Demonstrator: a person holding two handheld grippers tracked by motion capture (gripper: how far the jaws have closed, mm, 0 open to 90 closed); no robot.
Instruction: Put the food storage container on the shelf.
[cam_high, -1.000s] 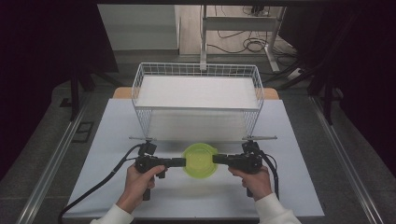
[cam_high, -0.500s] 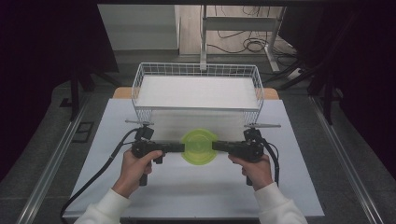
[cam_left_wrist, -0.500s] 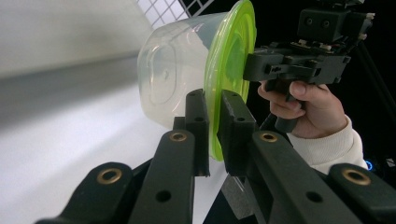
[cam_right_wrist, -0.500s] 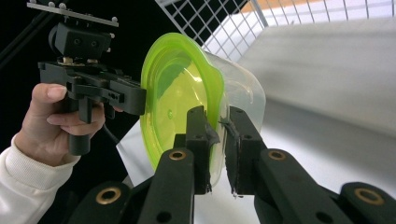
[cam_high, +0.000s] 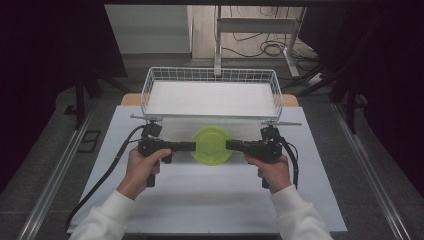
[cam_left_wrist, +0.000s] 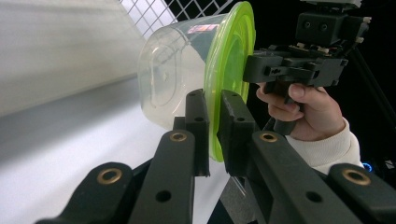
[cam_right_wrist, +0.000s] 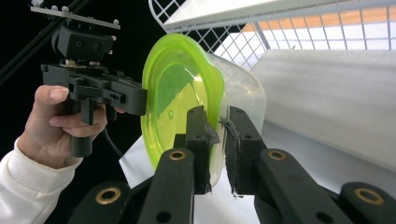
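A clear plastic container (cam_high: 212, 145) with a lime green lid (cam_right_wrist: 173, 88) hangs between both grippers, just in front of the wire basket. My left gripper (cam_high: 194, 146) is shut on the left rim of the lid. My right gripper (cam_high: 229, 145) is shut on the right rim. In the left gripper view, the jaws (cam_left_wrist: 212, 126) pinch the green rim, with the clear tub (cam_left_wrist: 177, 74) to their left and the other gripper (cam_left_wrist: 250, 70) beyond. In the right gripper view, the jaws (cam_right_wrist: 218, 140) clamp the rim where lid meets tub, and the left gripper (cam_right_wrist: 140, 100) holds the far side.
A white wire basket (cam_high: 210, 75) with a pale flat floor stands at the back of the white table (cam_high: 210, 200), its front wall just beyond the container. Cables (cam_high: 100, 180) trail from both grippers toward the table's near edge. Dark floor and metal rails flank the table.
Both hands have carried the container forward, away from the person and closer to the basket's front wall. The arms reach farther out; both grips on the rim are unchanged.
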